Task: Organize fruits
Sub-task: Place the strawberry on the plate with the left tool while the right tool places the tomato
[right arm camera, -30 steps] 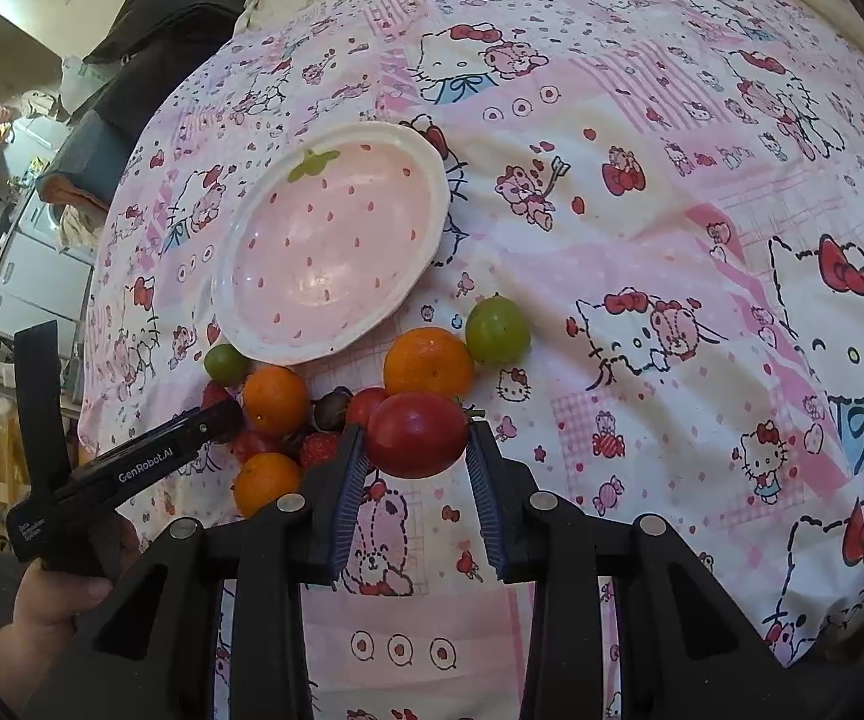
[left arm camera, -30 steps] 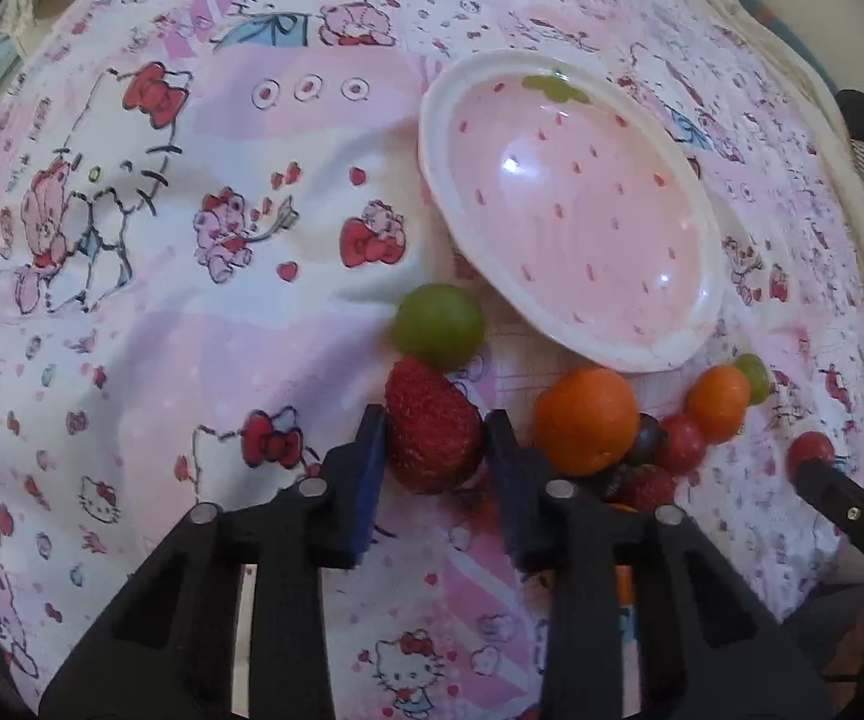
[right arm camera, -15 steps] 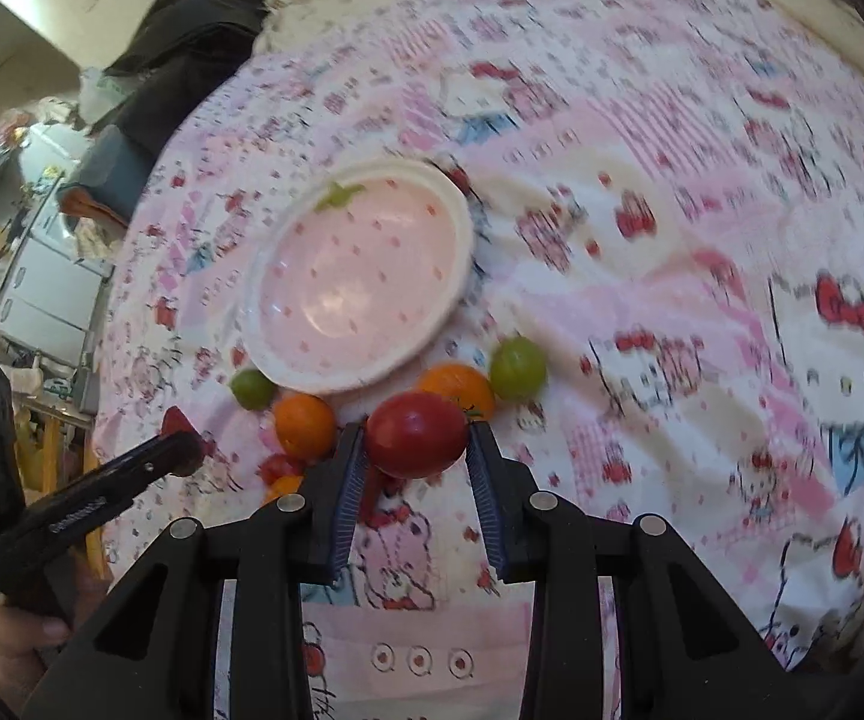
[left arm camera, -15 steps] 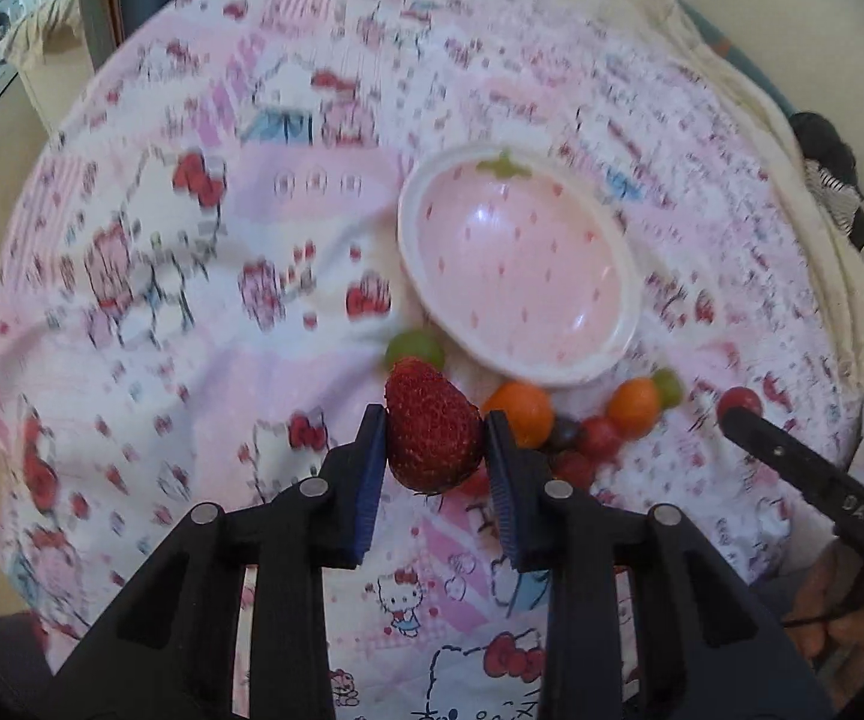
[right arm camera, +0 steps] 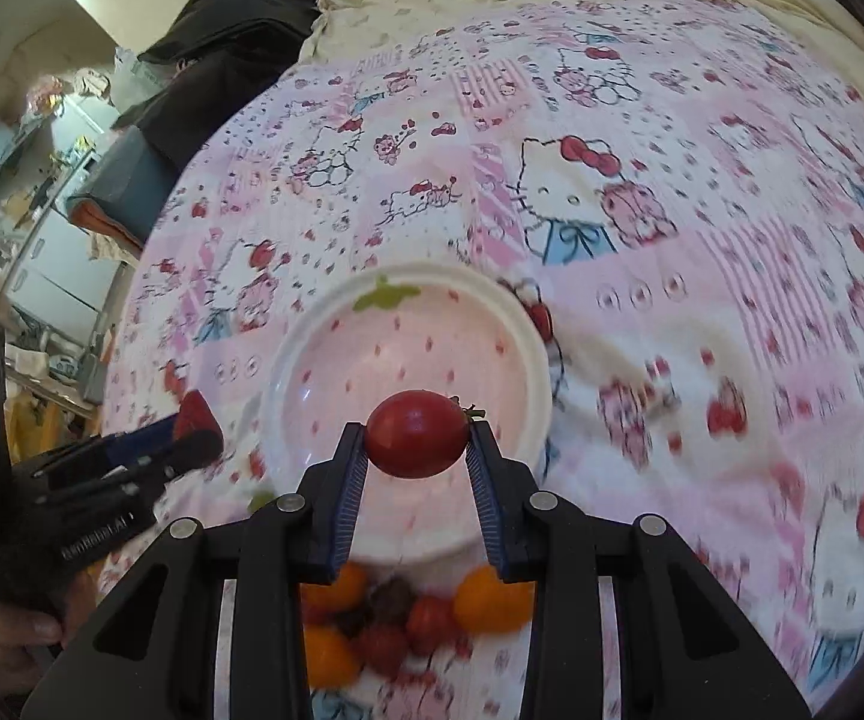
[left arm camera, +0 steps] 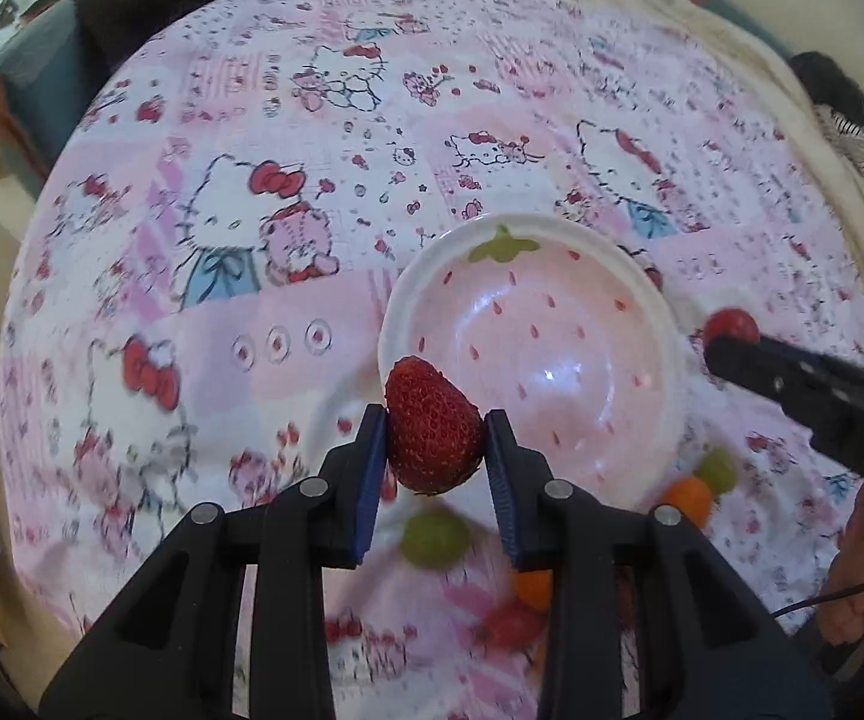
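Observation:
My left gripper (left arm camera: 435, 441) is shut on a red strawberry (left arm camera: 432, 423), held over the near left rim of the pink strawberry-print bowl (left arm camera: 612, 276). My right gripper (right arm camera: 417, 450) is shut on a red tomato (right arm camera: 417, 433), hanging above the same bowl (right arm camera: 312, 348). In the left wrist view the right gripper (left arm camera: 732, 342) shows at the bowl's right edge with the tomato (left arm camera: 731, 324) at its tip. In the right wrist view the left gripper (right arm camera: 192, 438) shows at the bowl's left with the strawberry (right arm camera: 195, 411). The bowl holds no fruit.
Loose fruit lies on the cartoon-cat blanket (left arm camera: 222, 330) near the bowl's front: a green grape (left arm camera: 435, 537), oranges (right arm camera: 492, 597), small red and dark fruits (right arm camera: 390, 606). Dark clothes (right arm camera: 222, 42) and room clutter sit past the bed's left edge. A hand (right arm camera: 6, 618) grips the left tool.
Both grippers have lifted their fruit off the blanket and carried it forward, from beside the fruit pile to over the bowl. The pile now lies behind and below the fingers.

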